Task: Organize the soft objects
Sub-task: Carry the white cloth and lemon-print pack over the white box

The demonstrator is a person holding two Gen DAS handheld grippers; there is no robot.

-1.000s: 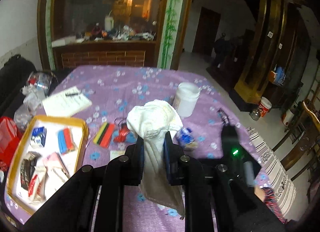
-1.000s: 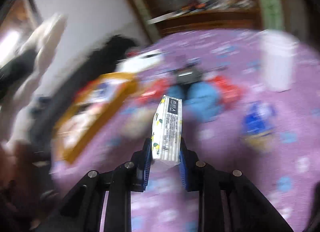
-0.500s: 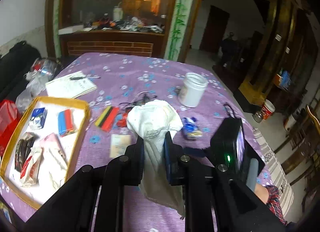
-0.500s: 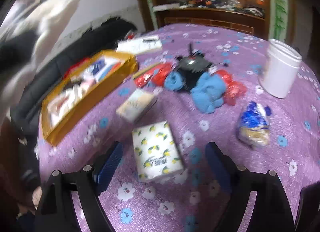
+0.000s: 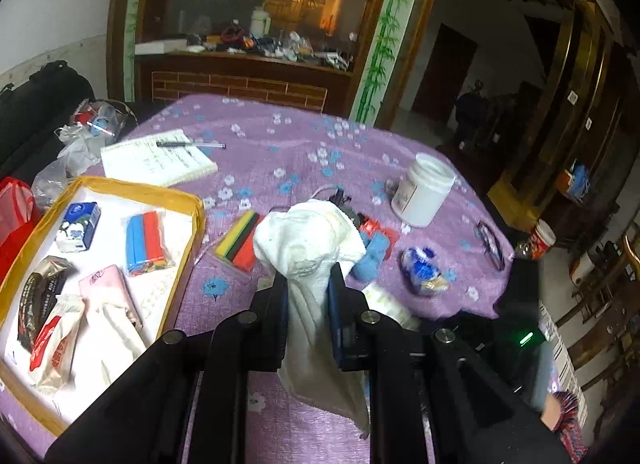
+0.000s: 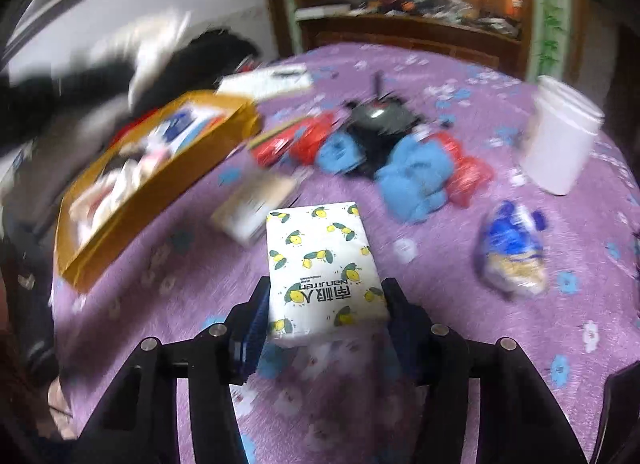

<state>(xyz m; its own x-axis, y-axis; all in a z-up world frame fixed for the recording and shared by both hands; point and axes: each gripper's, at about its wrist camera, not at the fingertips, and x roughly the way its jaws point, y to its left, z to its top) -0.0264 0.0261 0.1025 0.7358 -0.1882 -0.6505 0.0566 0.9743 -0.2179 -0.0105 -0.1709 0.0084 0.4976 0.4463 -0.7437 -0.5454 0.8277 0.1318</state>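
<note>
Your left tool (image 5: 308,306) is clamped narrow on a white cloth (image 5: 310,248), which bunches above the pads and hangs loose below them. Pinched at its middle like that, it rides clear of the table (image 5: 280,152), probably so you can carry it over the clutter to the tray (image 5: 192,208). The tray sits at about nine o'clock from the tool, already holding tissue packs and other soft packets, so it looks like the collecting place.

Your right tool (image 6: 324,314) is closing, with the lemon-print tissue pack (image 6: 322,260) between its jaws. The pack lies flat, its near end between the pads and its length running away toward twelve o'clock. The pads look right against its long sides, but blur stops me telling whether they press yet. Taking it across the width seems the sound choice for a soft pack.

From the right tool, the tray is at ten o'clock; the blue cloths (image 6: 416,176) lie at one o'clock.
</note>
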